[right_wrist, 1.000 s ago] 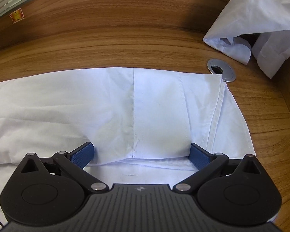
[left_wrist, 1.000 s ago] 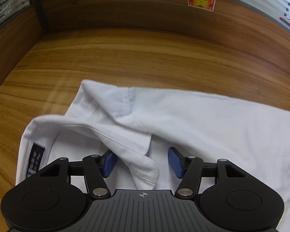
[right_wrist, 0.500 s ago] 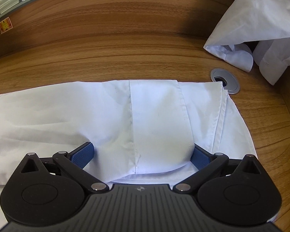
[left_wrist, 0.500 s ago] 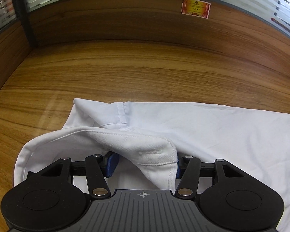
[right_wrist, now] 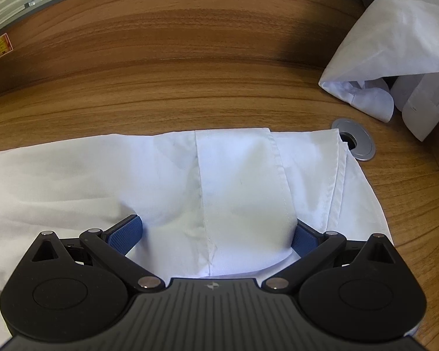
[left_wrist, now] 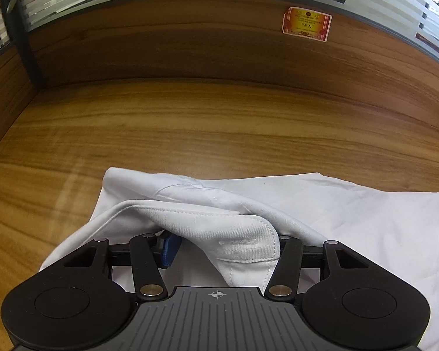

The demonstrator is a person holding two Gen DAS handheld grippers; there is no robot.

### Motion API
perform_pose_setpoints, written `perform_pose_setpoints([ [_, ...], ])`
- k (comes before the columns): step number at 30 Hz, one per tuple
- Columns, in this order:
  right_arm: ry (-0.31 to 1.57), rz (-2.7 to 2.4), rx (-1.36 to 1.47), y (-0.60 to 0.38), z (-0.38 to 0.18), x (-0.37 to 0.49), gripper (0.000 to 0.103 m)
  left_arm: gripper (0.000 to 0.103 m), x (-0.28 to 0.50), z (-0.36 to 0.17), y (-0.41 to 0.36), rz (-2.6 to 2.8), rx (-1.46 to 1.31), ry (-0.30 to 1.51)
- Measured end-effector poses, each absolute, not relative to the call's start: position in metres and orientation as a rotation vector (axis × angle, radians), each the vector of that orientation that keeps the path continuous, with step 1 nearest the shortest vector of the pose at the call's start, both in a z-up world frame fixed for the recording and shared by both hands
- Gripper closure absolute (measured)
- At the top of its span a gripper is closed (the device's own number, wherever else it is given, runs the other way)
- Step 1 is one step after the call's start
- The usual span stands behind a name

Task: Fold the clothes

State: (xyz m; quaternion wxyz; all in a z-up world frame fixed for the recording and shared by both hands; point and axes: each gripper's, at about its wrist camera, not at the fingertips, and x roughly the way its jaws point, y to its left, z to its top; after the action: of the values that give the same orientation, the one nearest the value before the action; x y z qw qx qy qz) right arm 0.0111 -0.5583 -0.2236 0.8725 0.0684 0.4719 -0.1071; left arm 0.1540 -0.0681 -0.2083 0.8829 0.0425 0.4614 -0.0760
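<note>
A white shirt (left_wrist: pixel 365 228) lies spread on the wooden desk (left_wrist: pixel 219 134). Its collar (left_wrist: pixel 219 228) is raised and bunched between the fingers of my left gripper (left_wrist: pixel 225 247), draping over the right finger; the left blue pad (left_wrist: pixel 169 248) shows. The jaws stand partly apart, as wide as before. In the right wrist view, a folded band of the shirt (right_wrist: pixel 240 193) near its hem bulges up between the wide-spread fingers of my right gripper (right_wrist: pixel 216 234), touching both blue pads.
A second white garment (right_wrist: pixel 395 44) is heaped at the desk's far right corner. A metal cable grommet (right_wrist: pixel 354 143) sits just beyond the shirt's corner. A wooden back panel with a red sticker (left_wrist: pixel 305 25) bounds the desk, with striped glass above.
Both grippers have tilted up and pushed into the shirt. The collar has risen over the left fingers and the hem fold has bulged between the right fingers. Finger spacing has stayed the same.
</note>
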Motion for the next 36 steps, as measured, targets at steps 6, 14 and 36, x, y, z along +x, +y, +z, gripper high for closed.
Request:
perform_pose_setpoints([
  [6,0.980,-0.220,0.140,-0.554,-0.224,0.023,0.000,0.047,0.174,-0.211,-0.073,-0.177,0.099,0.946],
  [14,0.968,-0.240,0.147,-0.552,-0.224,0.047,0.000,0.047,0.199,-0.211,-0.078,-0.200,0.111,0.926],
  [36,0.920,-0.297,0.164,-0.558,-0.227,0.120,0.000,0.047,0.287,-0.214,-0.099,-0.242,0.127,0.878],
])
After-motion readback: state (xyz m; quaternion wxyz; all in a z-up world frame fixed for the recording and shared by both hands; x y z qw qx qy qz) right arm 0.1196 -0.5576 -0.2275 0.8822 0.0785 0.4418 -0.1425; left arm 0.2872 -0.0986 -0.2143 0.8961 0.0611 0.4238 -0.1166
